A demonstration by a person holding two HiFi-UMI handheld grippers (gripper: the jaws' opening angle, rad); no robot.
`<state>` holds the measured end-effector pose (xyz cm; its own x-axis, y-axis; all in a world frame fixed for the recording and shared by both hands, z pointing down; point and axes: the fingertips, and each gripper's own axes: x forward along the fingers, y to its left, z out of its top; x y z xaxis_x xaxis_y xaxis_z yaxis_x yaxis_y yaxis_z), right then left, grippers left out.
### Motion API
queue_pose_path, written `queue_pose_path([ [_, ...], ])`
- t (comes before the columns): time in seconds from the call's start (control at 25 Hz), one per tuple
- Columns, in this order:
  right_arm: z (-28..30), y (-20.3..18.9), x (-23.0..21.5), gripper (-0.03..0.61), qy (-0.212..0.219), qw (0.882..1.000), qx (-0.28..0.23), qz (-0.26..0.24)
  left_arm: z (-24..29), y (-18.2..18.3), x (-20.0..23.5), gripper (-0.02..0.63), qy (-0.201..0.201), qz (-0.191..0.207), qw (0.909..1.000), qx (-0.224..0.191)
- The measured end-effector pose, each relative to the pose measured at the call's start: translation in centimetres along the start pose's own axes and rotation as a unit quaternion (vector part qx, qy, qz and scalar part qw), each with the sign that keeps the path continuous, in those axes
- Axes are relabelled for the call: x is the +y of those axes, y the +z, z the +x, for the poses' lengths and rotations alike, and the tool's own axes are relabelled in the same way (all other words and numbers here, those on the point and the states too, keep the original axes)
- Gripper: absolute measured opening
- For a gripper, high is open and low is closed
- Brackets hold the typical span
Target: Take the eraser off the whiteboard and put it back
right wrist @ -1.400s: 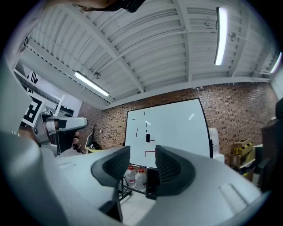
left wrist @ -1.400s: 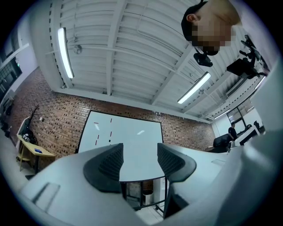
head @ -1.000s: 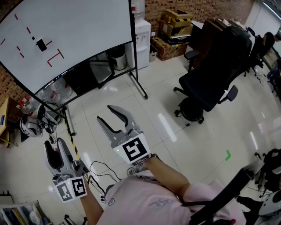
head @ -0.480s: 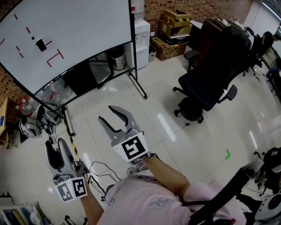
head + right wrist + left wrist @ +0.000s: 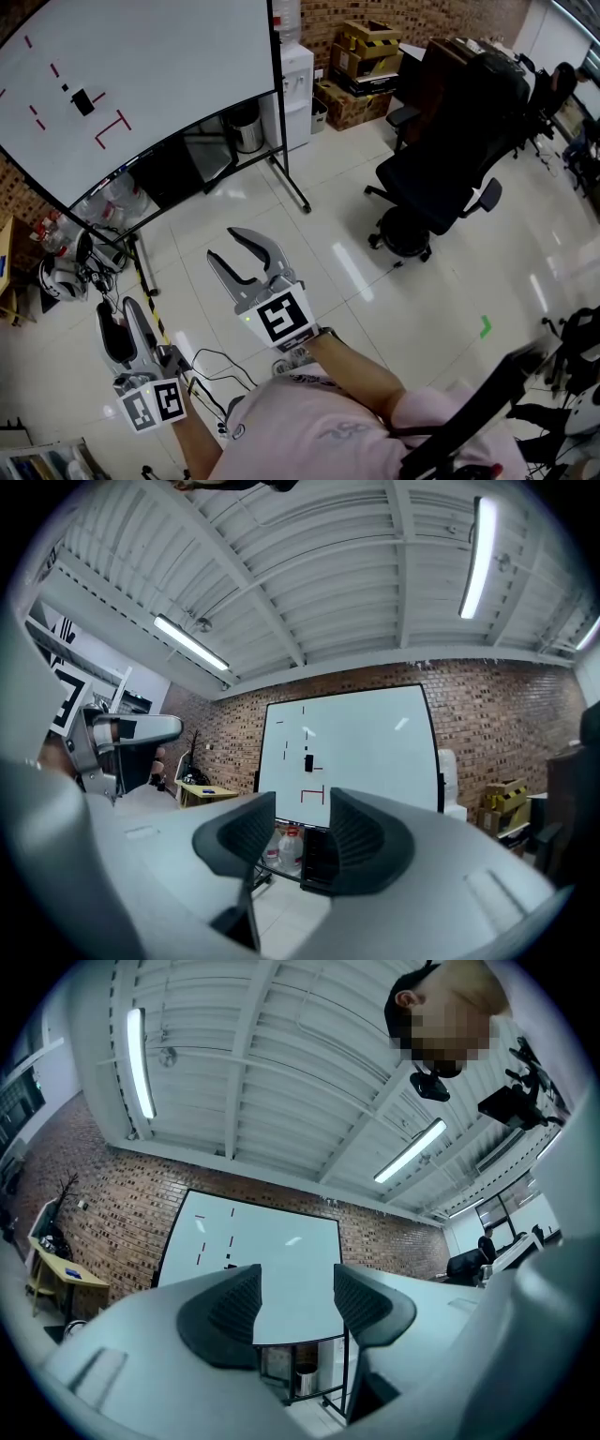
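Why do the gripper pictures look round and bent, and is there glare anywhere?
Left gripper view: wide-angle lens, round picture with dark corners, ceiling beams bowed. Right gripper view: the same bending; pale light streaks on the whiteboard. Head view: whiteboard edge curves; bright streaks of glare on the glossy floor.

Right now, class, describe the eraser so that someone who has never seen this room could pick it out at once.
Find the big whiteboard on its black-framed stand. On its left half, among thin red marker strokes, sits the eraser: the only solid black block, bigger than the tiny black spot just above-left of it.
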<state>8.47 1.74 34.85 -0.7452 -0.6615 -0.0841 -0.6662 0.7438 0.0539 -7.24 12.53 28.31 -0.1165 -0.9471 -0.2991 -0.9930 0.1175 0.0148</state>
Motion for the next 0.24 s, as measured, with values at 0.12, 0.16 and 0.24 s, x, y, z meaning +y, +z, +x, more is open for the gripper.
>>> queue_pose_path([
  [0.12, 0.22, -0.26, 0.04, 0.176, 0.001, 1.000, 0.001, 0.001, 0.19, -0.20, 0.20, 0.231, 0.002, -0.002, 1.0000, 0.001],
  [0.16, 0.27, -0.34, 0.00, 0.176, 0.001, 1.000, 0.002, 0.001, 0.24, -0.26, 0.24, 0.232, 0.002, -0.002, 1.0000, 0.001],
  [0.24, 0.33, -0.46, -0.09, 0.176, 0.000, 1.000, 0.002, 0.003, 0.33, -0.36, 0.28, 0.230, 0.002, -0.003, 1.0000, 0.002],
])
